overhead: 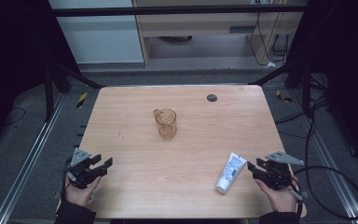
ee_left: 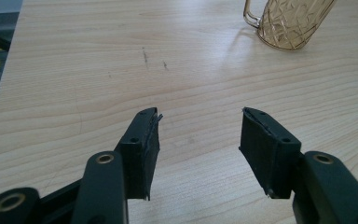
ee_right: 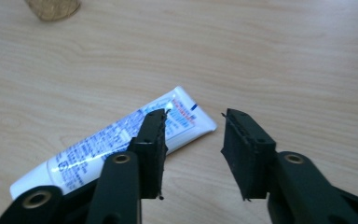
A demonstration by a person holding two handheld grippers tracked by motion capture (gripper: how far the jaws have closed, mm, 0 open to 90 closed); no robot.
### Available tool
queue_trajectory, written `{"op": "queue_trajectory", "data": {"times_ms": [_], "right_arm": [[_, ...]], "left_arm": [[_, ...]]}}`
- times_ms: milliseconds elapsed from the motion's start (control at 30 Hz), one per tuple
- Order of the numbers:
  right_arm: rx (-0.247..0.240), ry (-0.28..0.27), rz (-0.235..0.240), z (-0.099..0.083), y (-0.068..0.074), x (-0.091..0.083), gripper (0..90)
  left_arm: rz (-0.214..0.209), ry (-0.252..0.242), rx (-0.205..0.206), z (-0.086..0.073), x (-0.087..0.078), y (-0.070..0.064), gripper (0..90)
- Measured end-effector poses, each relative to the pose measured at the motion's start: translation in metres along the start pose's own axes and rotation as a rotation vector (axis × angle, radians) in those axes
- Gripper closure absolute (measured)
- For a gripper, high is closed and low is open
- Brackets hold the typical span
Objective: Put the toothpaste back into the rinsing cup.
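Both hands come in at the near edge of the bench (overhead: 135, 140), each holding a gripper. Left gripper (overhead: 103, 165) sits at the near left corner, jaws spread, nothing between them; in the left gripper view its jaws (ee_left: 199, 135) stand wide apart over bare wood, pointing toward the cup (ee_left: 291, 23) well ahead. Right gripper (overhead: 255, 167) sits at the near right corner, jaws spread too, holding nothing. White tube (overhead: 230, 172) with blue print lies flat on the bench near the near right corner, just beside the right gripper on its left, cap end toward the near edge, flat crimped end pointing away toward the far edge, slightly slanted. In the right gripper view the gripper (ee_right: 193, 123) has its jaws open, the tube (ee_right: 98, 144) lying diagonal under and beyond the left-hand jaw, crimped end near the gap between jaws; cannot tell if that jaw touches the tube. Amber see-through cup with a handle and a cut pattern stands upright around the middle of the bench (overhead: 166, 123), handle to the left, well apart from both grippers and from the tube. Dark round cap (overhead: 212, 97) sits in the bench top near the far edge, right of centre. Cables (overhead: 335, 177) trail on the floor right of the bench.
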State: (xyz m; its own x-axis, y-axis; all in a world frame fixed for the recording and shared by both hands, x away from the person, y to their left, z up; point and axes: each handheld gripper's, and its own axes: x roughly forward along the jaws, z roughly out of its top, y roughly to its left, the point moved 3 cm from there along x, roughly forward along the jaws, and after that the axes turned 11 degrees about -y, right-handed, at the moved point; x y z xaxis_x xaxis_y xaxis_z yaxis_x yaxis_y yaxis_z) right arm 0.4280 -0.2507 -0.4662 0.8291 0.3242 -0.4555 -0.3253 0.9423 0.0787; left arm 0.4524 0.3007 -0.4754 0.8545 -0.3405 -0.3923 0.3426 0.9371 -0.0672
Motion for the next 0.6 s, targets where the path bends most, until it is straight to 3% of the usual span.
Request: {"op": "queue_trajectory", "data": {"times_ms": [300, 600], "right_arm": [[-0.029, 0.048, 0.026, -0.008, 0.009, 0.012, 77.7], [-0.017, 0.083, -0.043, -0.011, 0.008, 0.034, 89.7]], "left_arm": [[0.010, 0.001, 0.039, -0.003, 0.004, -0.002, 43.1], [0.032, 0.004, 0.065, -0.005, 0.007, -0.001, 44.5]]}}
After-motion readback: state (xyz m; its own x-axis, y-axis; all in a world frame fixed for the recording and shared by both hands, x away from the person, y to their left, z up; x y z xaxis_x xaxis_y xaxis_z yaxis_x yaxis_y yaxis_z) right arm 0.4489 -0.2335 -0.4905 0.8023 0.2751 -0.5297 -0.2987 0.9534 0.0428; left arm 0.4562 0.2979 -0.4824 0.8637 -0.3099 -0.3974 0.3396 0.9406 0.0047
